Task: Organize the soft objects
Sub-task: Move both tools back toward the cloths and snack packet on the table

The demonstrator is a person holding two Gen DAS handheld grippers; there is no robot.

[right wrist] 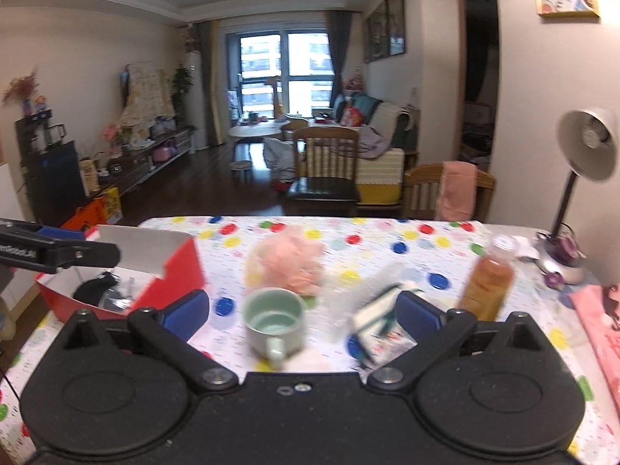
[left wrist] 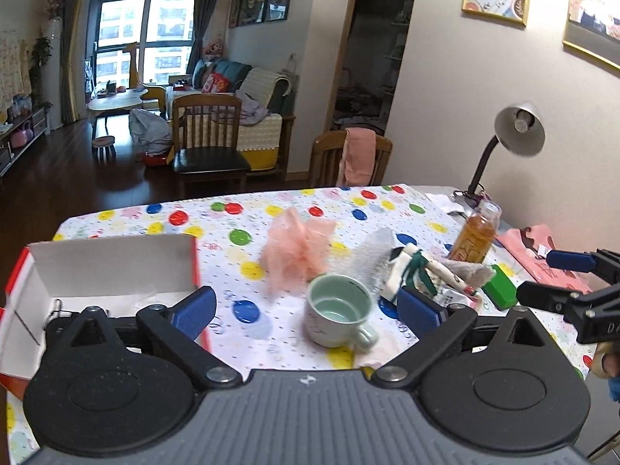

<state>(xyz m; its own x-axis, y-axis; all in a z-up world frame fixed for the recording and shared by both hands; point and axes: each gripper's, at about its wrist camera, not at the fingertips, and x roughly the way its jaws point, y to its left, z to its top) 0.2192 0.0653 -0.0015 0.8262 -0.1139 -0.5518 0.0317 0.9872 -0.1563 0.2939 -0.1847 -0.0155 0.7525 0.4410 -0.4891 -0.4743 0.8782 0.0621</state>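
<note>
A pink mesh bath pouf (left wrist: pixel 296 257) lies mid-table; it also shows in the right wrist view (right wrist: pixel 288 261). Beside it lie a sheet of bubble wrap (left wrist: pixel 372 257) and a white and green sock bundle (left wrist: pixel 412 271), seen again in the right wrist view (right wrist: pixel 381 308). A red and white open box (left wrist: pixel 104 271) stands at the left, with dark items inside in the right wrist view (right wrist: pixel 128 283). My left gripper (left wrist: pixel 306 308) is open and empty above a green mug (left wrist: pixel 339 316). My right gripper (right wrist: pixel 300 310) is open and empty over the mug (right wrist: pixel 273 319).
A tea bottle (left wrist: pixel 476 234), a green block (left wrist: pixel 502 285), a pink cloth (left wrist: pixel 538 252) and a desk lamp (left wrist: pixel 517 131) stand at the right. The dotted tablecloth (left wrist: pixel 240 240) covers the table. Wooden chairs (left wrist: pixel 209 135) stand beyond the far edge.
</note>
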